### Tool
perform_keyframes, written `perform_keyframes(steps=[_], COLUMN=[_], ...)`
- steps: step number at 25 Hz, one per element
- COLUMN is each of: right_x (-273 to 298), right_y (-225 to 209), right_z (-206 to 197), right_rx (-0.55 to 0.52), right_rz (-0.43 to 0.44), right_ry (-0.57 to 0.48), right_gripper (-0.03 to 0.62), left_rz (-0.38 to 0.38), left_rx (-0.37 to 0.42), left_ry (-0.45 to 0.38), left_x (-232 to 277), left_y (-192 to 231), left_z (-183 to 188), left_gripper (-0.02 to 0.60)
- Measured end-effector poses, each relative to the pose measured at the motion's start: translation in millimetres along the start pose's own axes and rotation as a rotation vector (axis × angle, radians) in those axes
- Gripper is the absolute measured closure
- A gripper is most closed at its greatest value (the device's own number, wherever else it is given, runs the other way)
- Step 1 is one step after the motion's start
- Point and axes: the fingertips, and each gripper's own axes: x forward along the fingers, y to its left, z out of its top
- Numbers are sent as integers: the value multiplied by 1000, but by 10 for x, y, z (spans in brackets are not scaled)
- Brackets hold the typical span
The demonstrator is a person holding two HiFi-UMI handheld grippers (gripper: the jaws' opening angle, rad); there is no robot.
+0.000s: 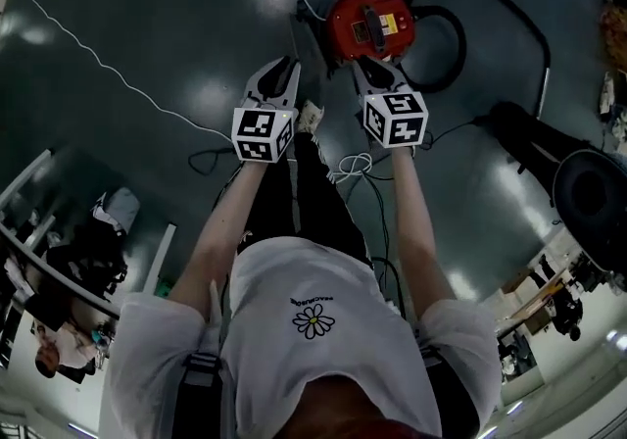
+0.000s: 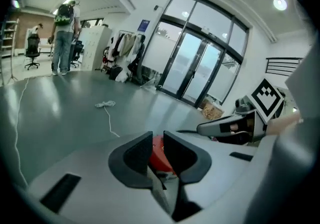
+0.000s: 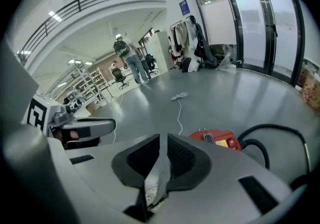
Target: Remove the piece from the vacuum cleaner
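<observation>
The red vacuum cleaner (image 1: 370, 25) stands on the dark floor ahead of me, with a black hose (image 1: 446, 45) looping from its right side. My right gripper (image 1: 370, 67) hovers at the vacuum's near edge, its jaws a narrow slit apart with nothing between them. Left of the vacuum, my left gripper (image 1: 282, 74) also has its jaws slightly apart and empty. In the left gripper view the red vacuum (image 2: 158, 152) shows through the left gripper (image 2: 158, 140). The right gripper (image 3: 163, 143) has the vacuum (image 3: 216, 139) and its hose (image 3: 272, 135) to its right.
A white cable (image 1: 98, 55) crosses the floor at the left. A metal tube (image 1: 544, 84) and a black floor head (image 1: 529, 133) lie right of the vacuum, with a round black object (image 1: 593, 197) further right. A person (image 2: 64, 38) stands far off. A coiled cord (image 2: 105, 103) lies on the floor.
</observation>
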Motion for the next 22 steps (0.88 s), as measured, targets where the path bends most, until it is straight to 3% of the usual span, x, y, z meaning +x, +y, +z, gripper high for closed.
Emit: perform_keyframes(steps=[5,9,12,14,16,19,22], right_x=[1072,1645,1826,1840,1832,1812,1808], right_y=[-682,-956,-991,-977,-951,-934,-934], right_z=[-519,-894,-1122,-1142,-1128,-1118,-1115], right_rx=[-33,-100,-127,-91,-55,-90,-96], right_rz=[-93,-81,-65,-54,-36,-24,-32], right_ry=[230,403,530,575,618,685,697], right_gripper=[583,583,583,583,583,583,583], left_rz=[43,110,101,70,72,143,175], left_rx=[-91,-157,-137,-159,-228,-355,-383], left_ry=[164,243,253,274,325,350,369], left_x=[818,1229,1377,1482,1581,1713,1848], left_y=[418,597,535,455,417,475,533], left_z=[-846,-1366,-1497,-1555,-1668,-1747,-1734], left_gripper=[531,531,499,454,402,399,399])
